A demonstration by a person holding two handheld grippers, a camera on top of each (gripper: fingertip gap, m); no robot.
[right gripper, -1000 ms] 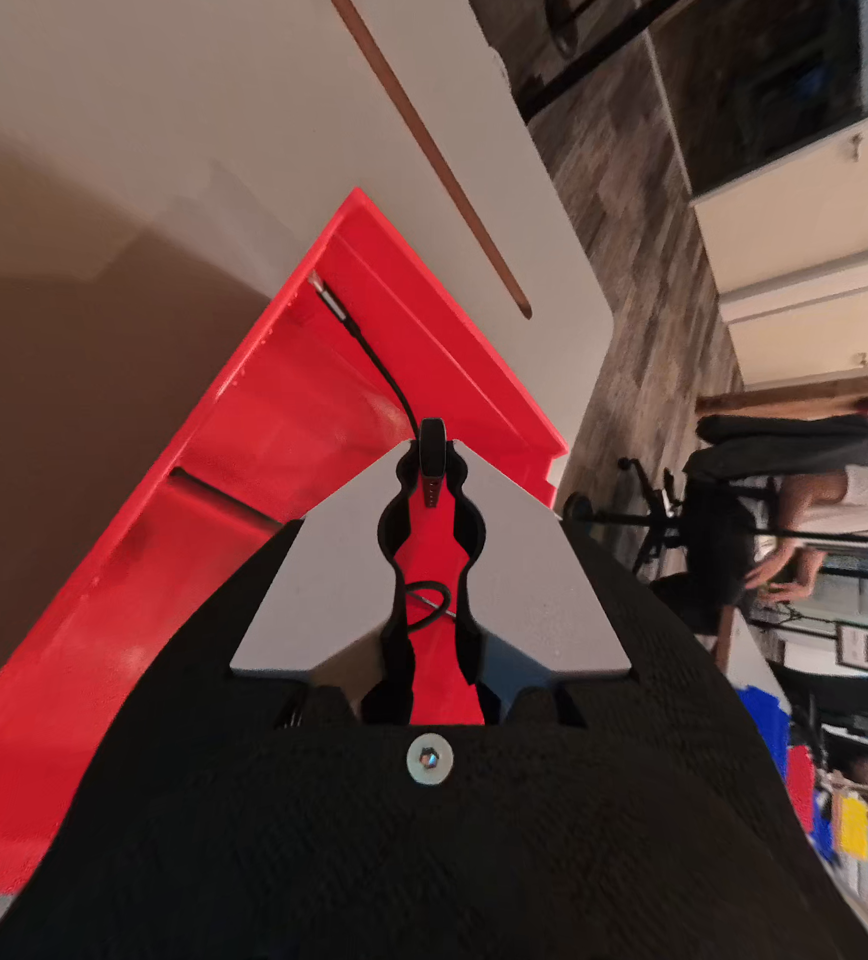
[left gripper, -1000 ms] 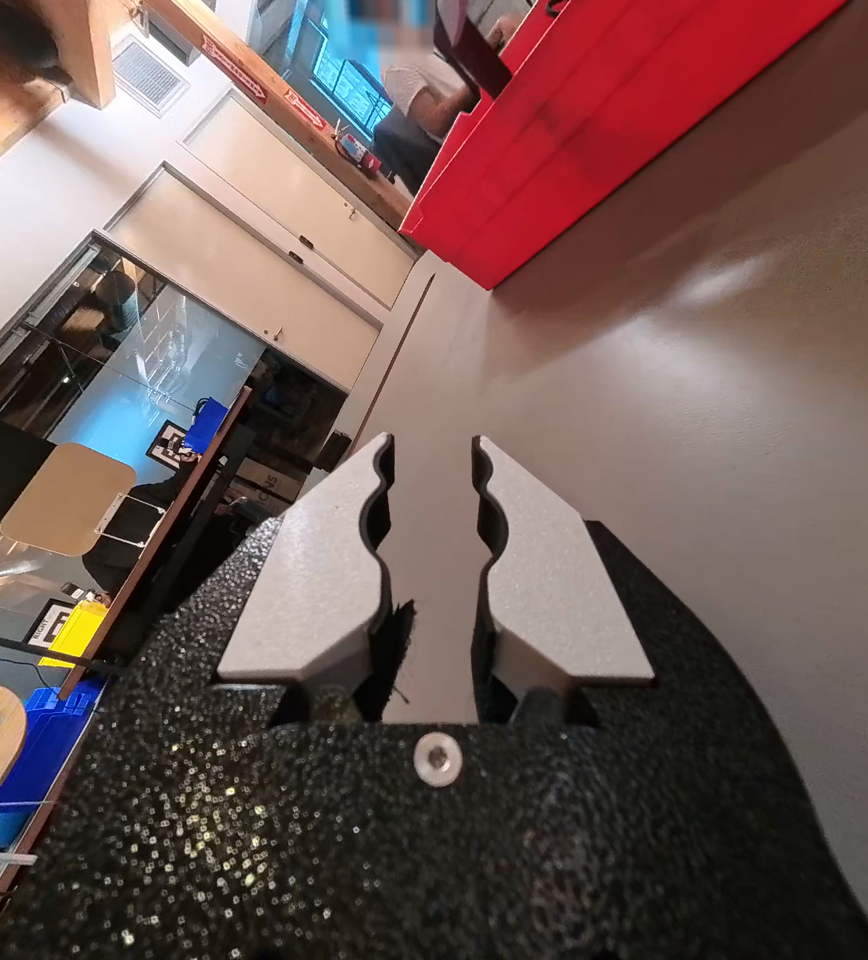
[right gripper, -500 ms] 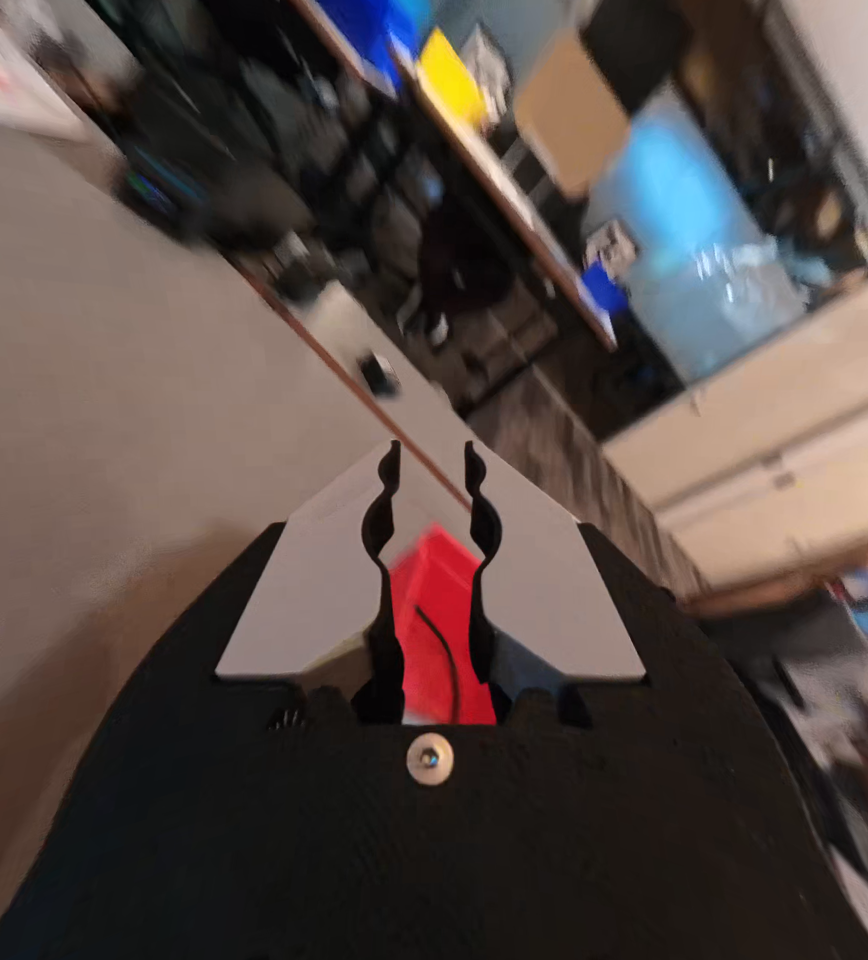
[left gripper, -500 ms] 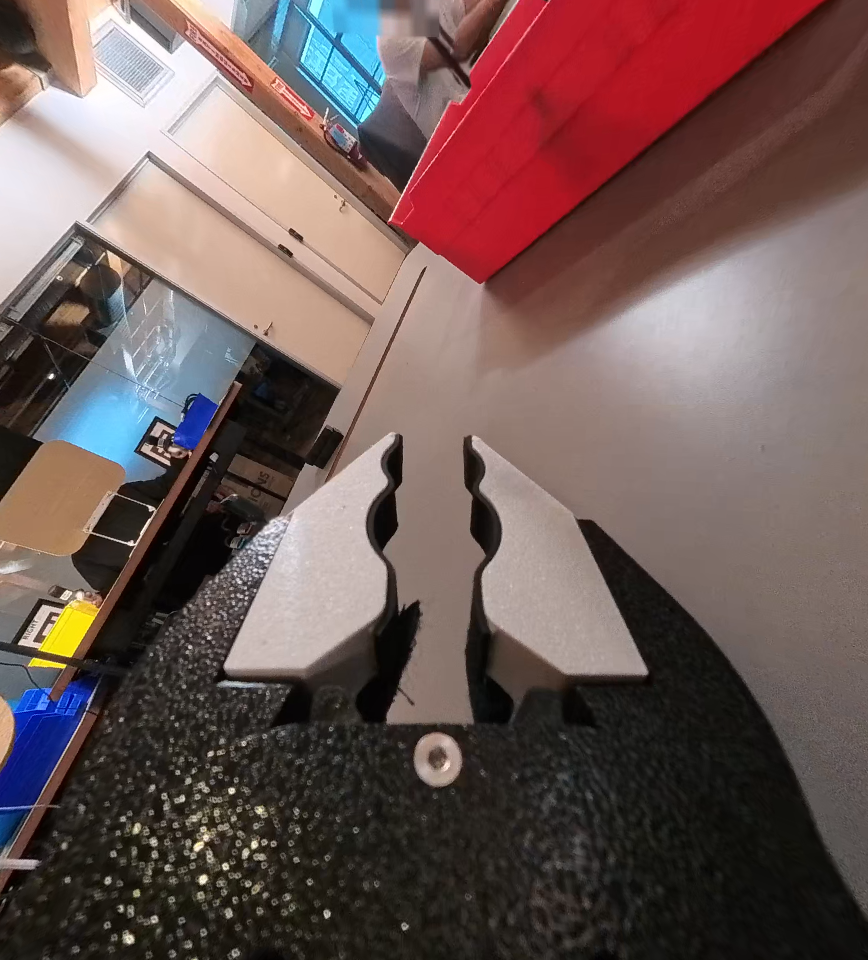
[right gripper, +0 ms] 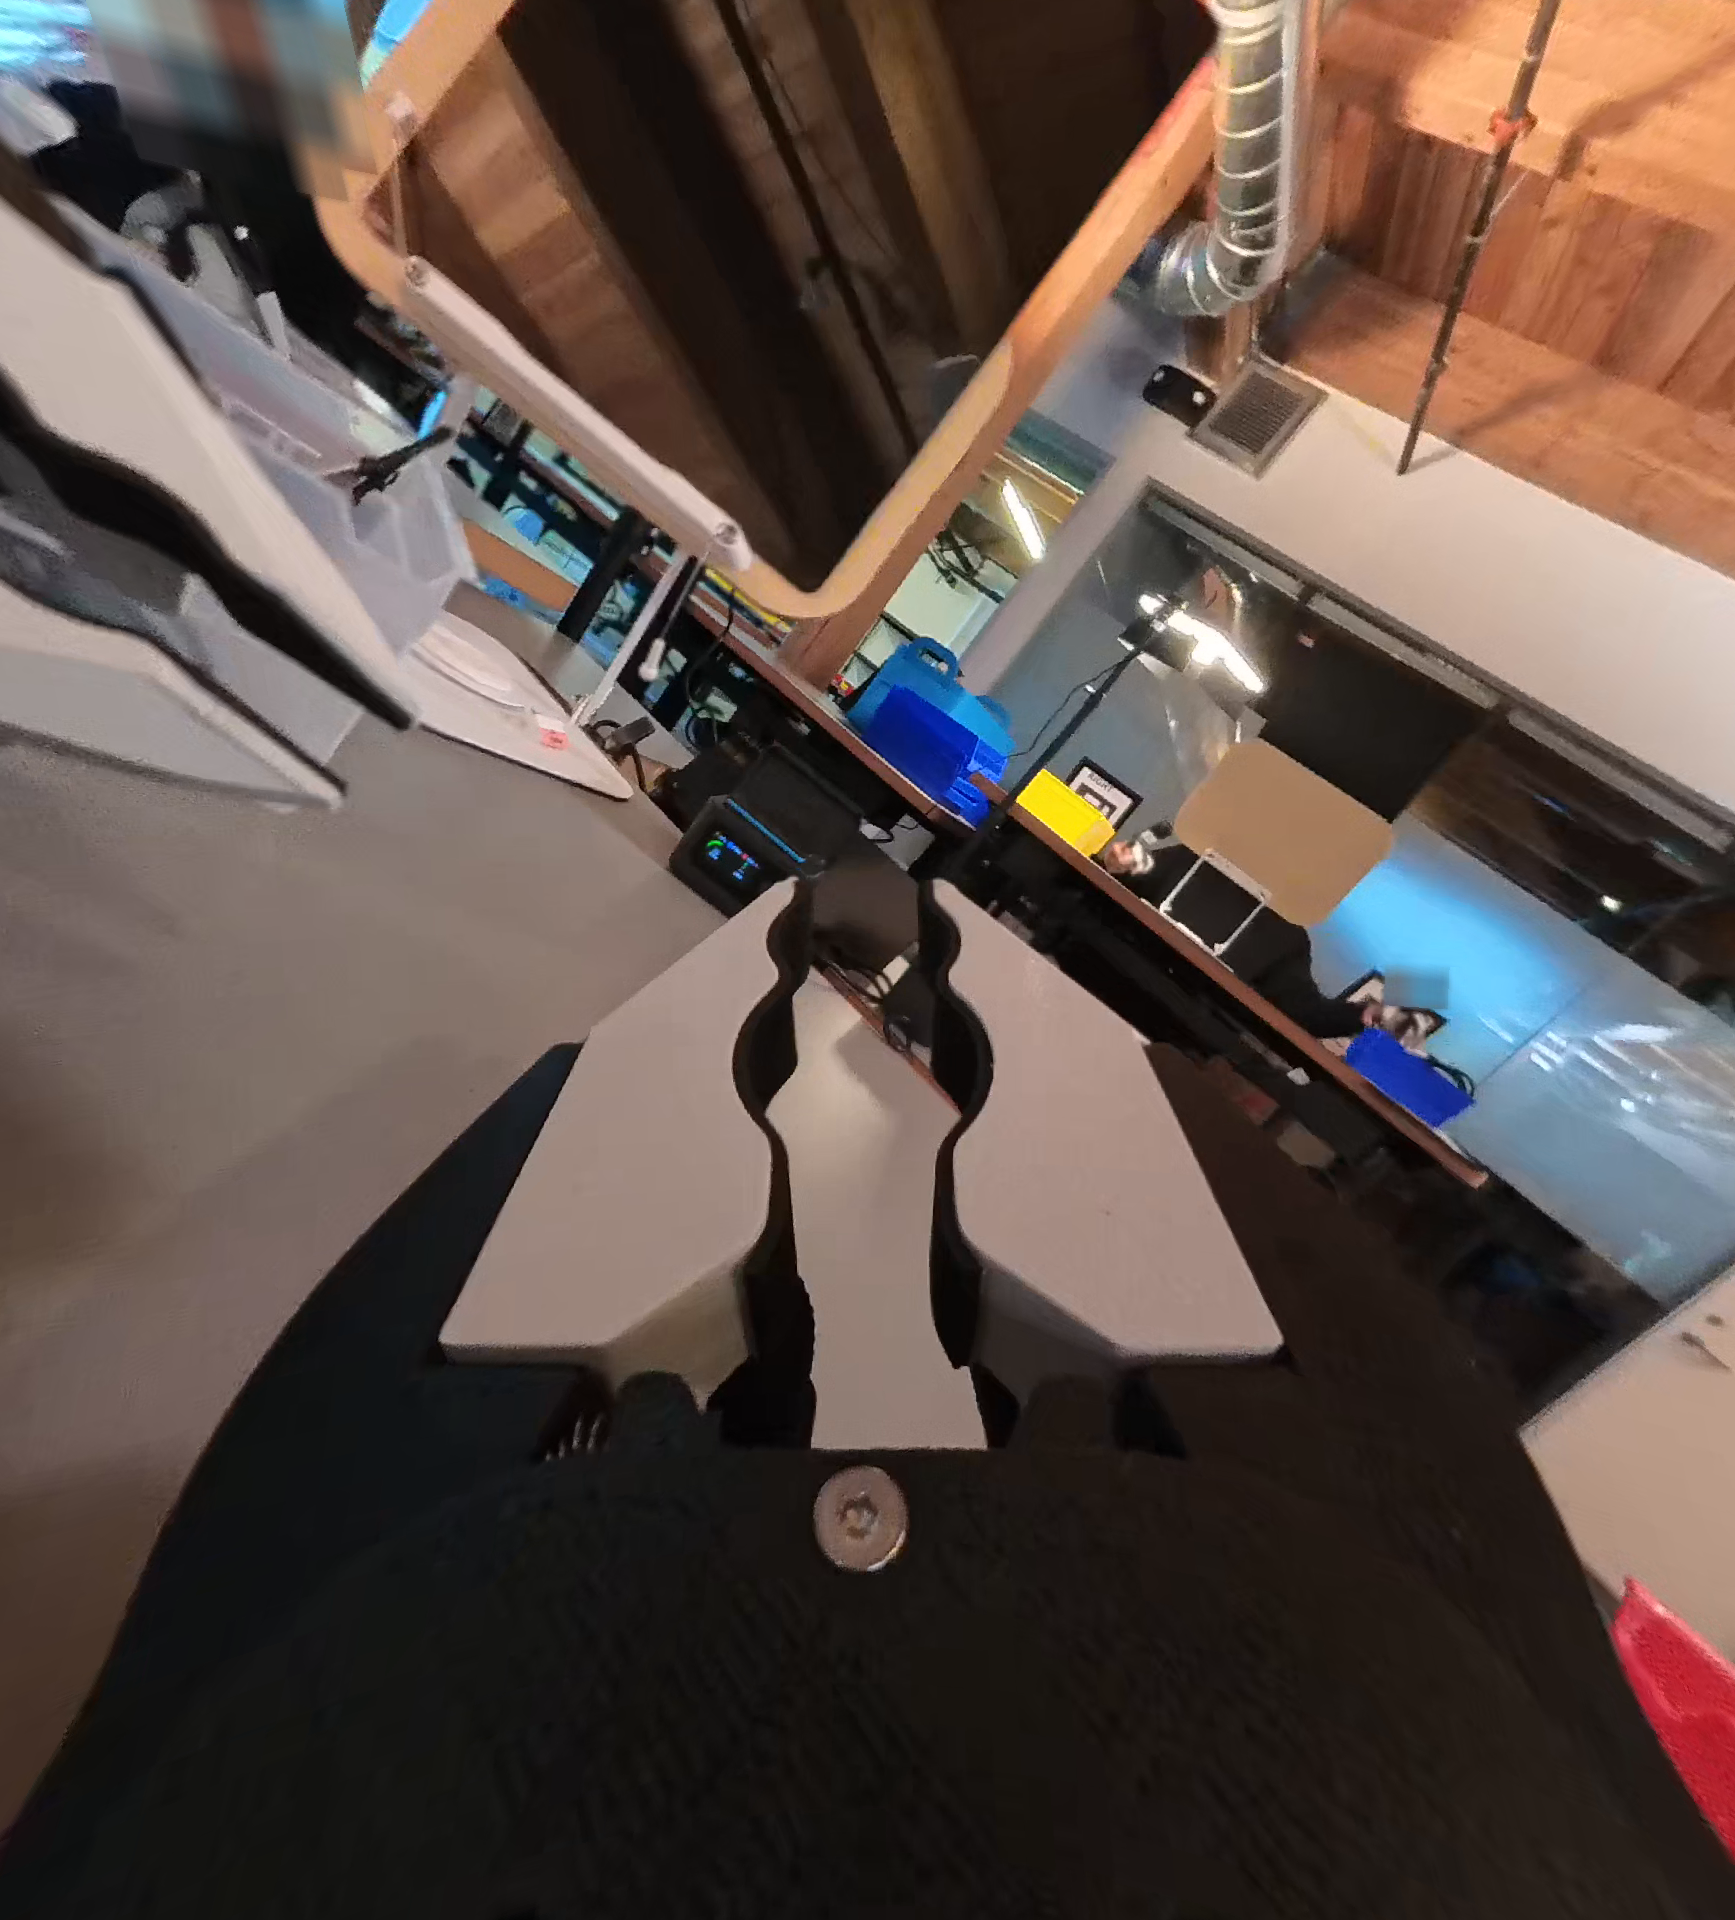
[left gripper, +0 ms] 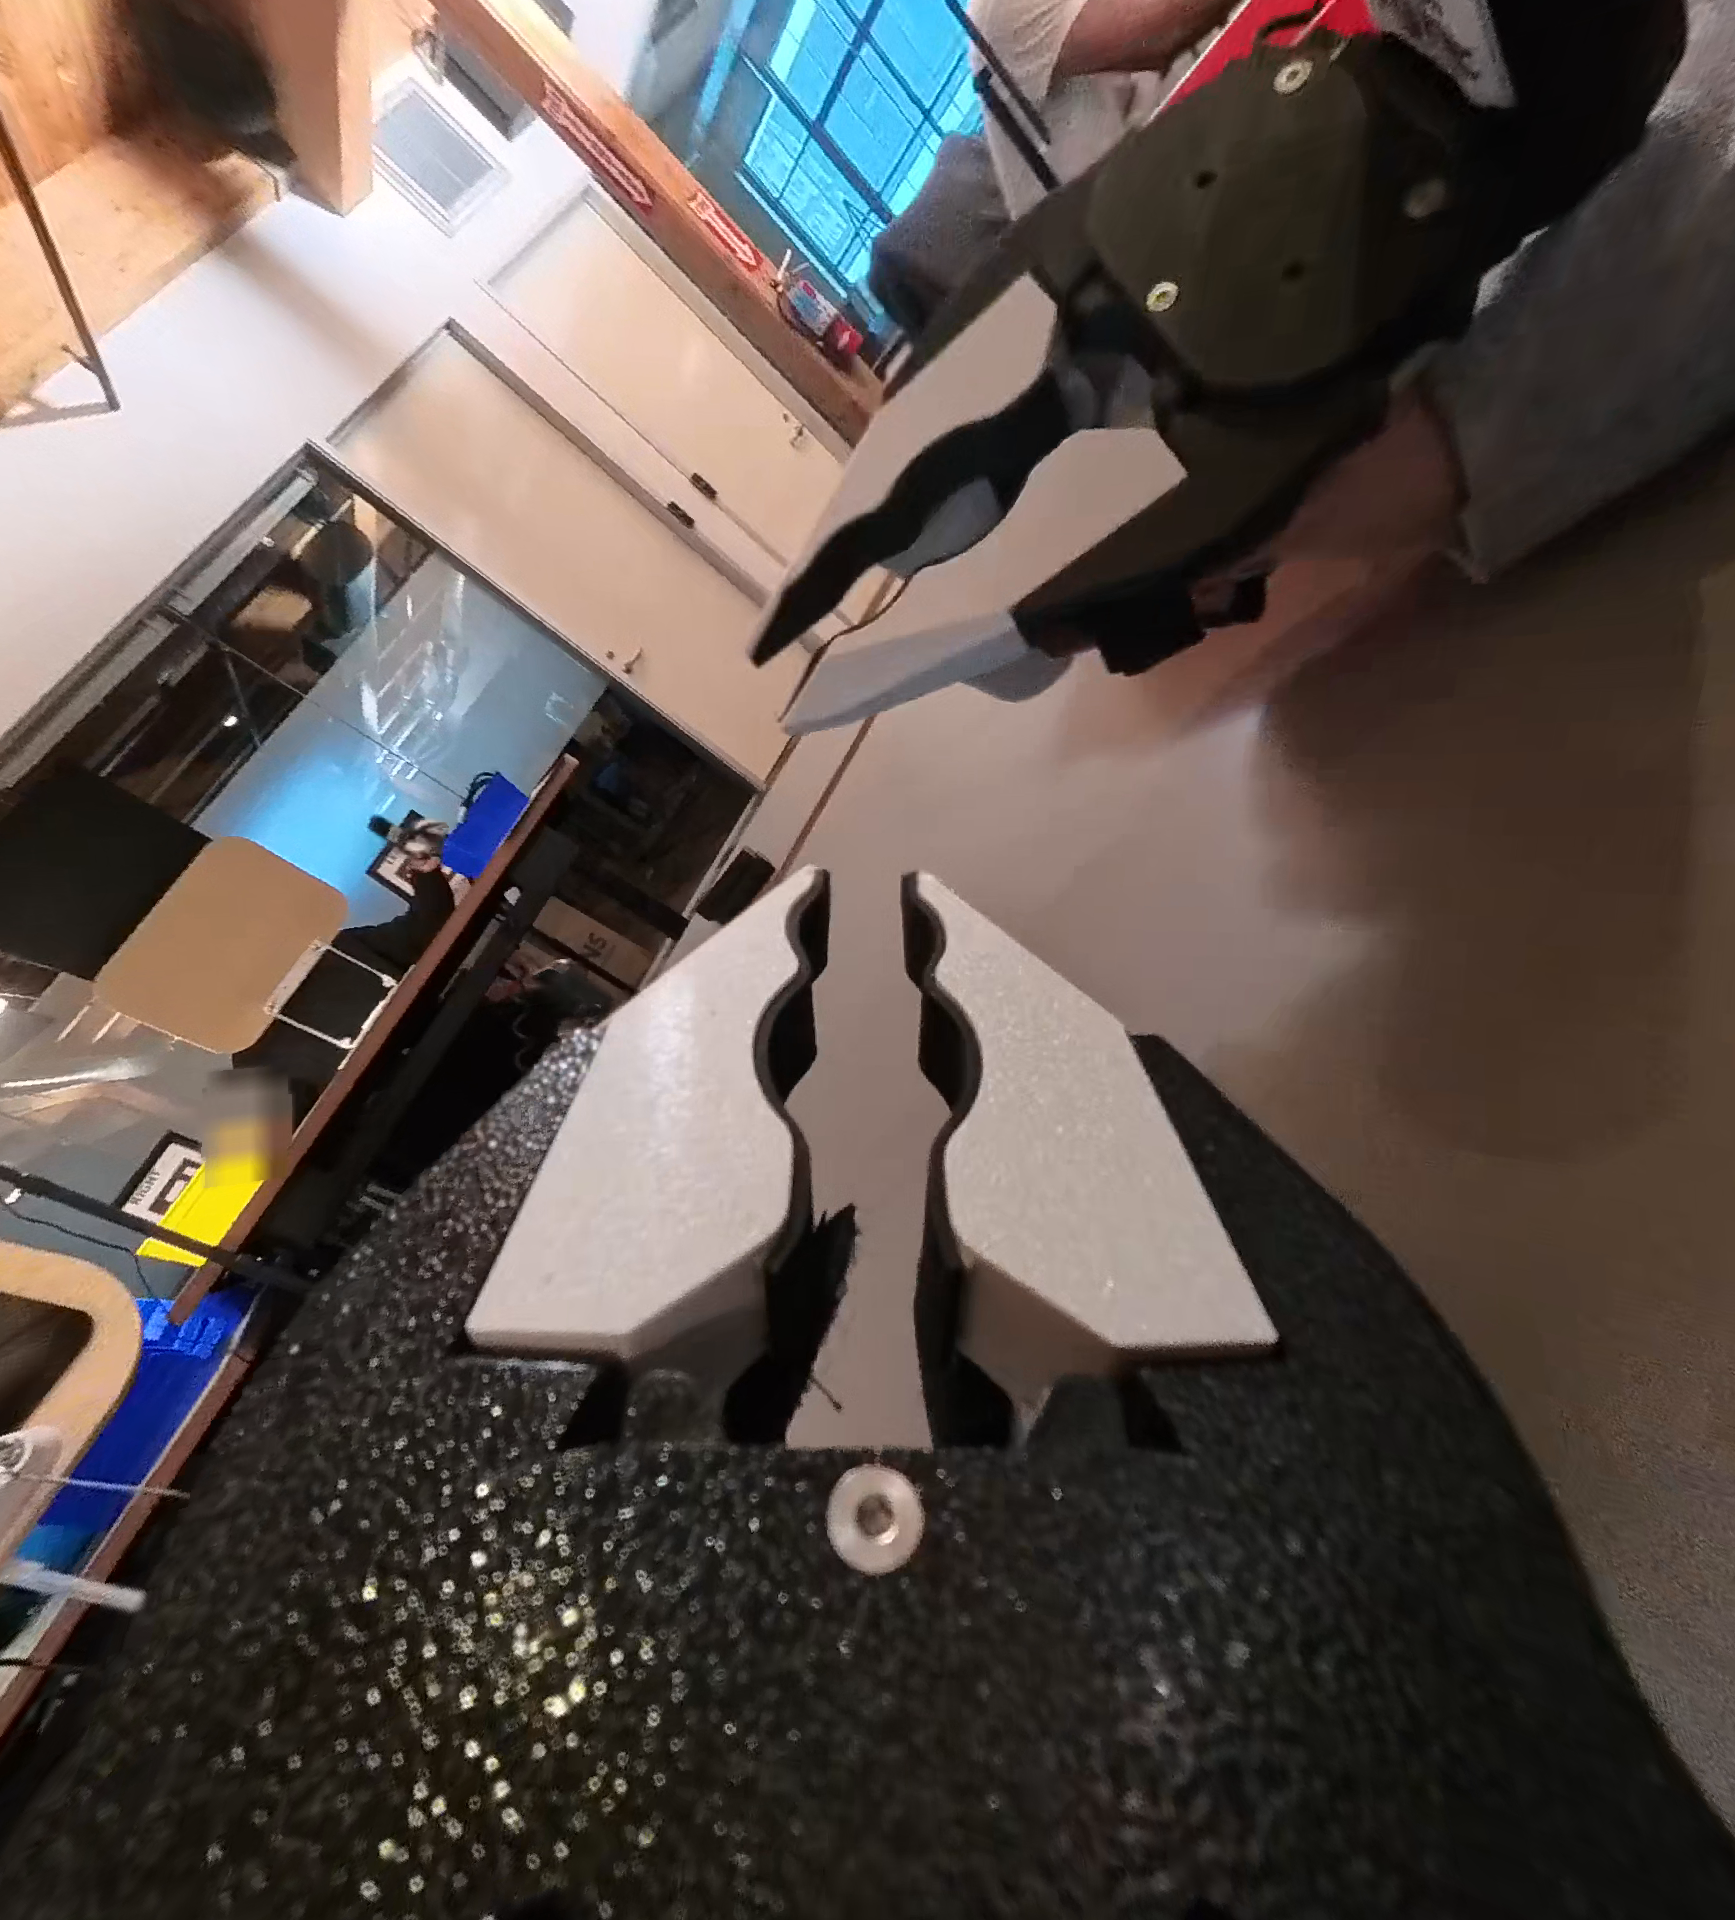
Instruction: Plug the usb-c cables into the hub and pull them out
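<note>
My left gripper (left gripper: 863, 894) is open with a narrow gap and empty, low over the grey table (left gripper: 1362, 1039). My right gripper (right gripper: 858, 894) is open and empty, and points across the table toward the room. It also shows in the left wrist view (left gripper: 775, 691), held by a hand in a grey sleeve (left gripper: 1621, 312), jaws apart. The left gripper shows blurred at the left edge of the right wrist view (right gripper: 369, 758). No cable or hub is in view.
A corner of the red bin (right gripper: 1725, 1745) shows at the lower right, and a sliver of it (left gripper: 1247, 42) behind the right gripper. A small black device with a lit screen (right gripper: 749, 862) stands at the table's far edge. Desks, blue boxes and people are beyond. Left tips to right tips: about 8 centimetres.
My right gripper let go of the black cable in the red bin, opened, and swung away to face the room, coming into the left wrist view. The left gripper hardly moved.
</note>
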